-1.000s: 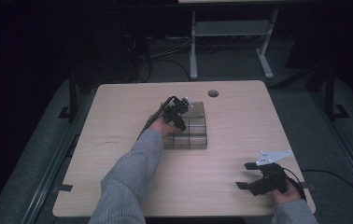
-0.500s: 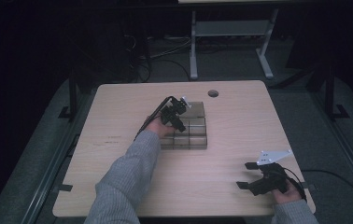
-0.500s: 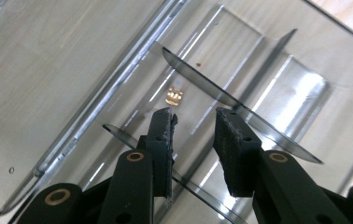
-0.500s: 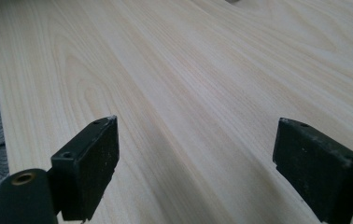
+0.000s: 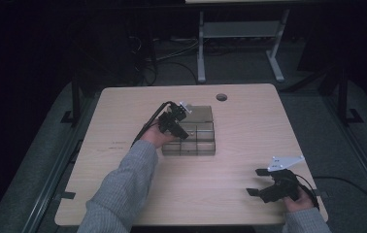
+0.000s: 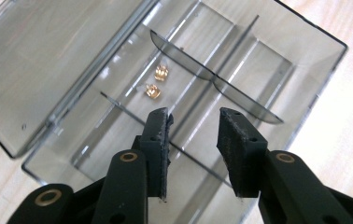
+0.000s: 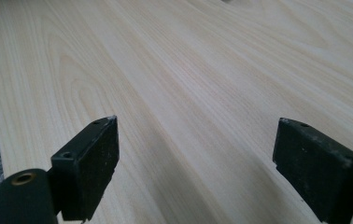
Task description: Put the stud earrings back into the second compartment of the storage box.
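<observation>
1. Reaching forward from the table's near edge, the person's left forearm in a grey sleeve (image 5: 123, 187) slants up toward 1 o'clock and ends at the left gripper (image 5: 177, 127), which hangs over the 9 o'clock side of a clear plastic compartment box (image 5: 202, 138) near the middle of the wooden table (image 5: 249, 126).
2. The right hand (image 5: 295, 198) rests low at the table's 5 o'clock corner, well apart from the box, holding the right gripper (image 5: 254, 182) with its jaws pointing toward 9 o'clock and its grey three-cornered plate (image 5: 284, 162) on top.
3. The left gripper view looks down into the box (image 6: 305, 88): its lid (image 6: 39, 60) lies folded open at 10 o'clock, and thin dividers (image 6: 212, 77) split it into compartments.
4. Two small gold-coloured metal pieces (image 6: 157, 82) lie close together in one compartment, at 11 o'clock just beyond the tip of the left gripper (image 6: 194, 122); the high view is too coarse to show them.
5. That gripper's jaws stand partly apart with nothing between them, above the box interior.
6. The right gripper view shows bare pale wood grain (image 7: 202, 79); the right gripper (image 7: 195, 133) has its jaws spread wide and holds nothing.
</observation>
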A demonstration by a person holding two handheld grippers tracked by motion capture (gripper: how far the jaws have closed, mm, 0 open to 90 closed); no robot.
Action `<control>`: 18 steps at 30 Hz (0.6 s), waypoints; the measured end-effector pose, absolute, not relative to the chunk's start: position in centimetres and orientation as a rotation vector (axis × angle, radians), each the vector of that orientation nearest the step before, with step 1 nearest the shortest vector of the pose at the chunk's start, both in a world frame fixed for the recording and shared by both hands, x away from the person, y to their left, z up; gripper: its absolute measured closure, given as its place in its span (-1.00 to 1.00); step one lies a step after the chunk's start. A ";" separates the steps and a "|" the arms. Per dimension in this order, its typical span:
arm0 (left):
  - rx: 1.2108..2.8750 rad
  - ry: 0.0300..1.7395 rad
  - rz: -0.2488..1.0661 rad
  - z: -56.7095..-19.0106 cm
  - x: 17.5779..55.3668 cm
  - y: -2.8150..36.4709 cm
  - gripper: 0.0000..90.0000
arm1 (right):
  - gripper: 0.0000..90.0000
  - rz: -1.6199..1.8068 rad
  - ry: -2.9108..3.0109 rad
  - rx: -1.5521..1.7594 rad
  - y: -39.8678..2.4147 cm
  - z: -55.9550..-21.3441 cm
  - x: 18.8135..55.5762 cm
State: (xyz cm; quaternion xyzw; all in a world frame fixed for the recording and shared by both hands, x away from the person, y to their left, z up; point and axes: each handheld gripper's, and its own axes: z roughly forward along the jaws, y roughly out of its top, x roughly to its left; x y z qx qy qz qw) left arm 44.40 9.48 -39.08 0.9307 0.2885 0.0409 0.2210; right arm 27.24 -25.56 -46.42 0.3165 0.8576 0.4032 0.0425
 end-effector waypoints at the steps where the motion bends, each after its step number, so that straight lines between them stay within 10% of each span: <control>1: 2.574 0.796 0.118 -39.0 44.2 9.7 0.39 | -0.68 1.234 2.621 0.972 -25.6 -46.4 27.2; 18: 2.436 0.819 0.174 -40.1 36.4 17.3 -0.04 | -0.68 1.226 2.603 1.005 -25.8 -46.4 27.1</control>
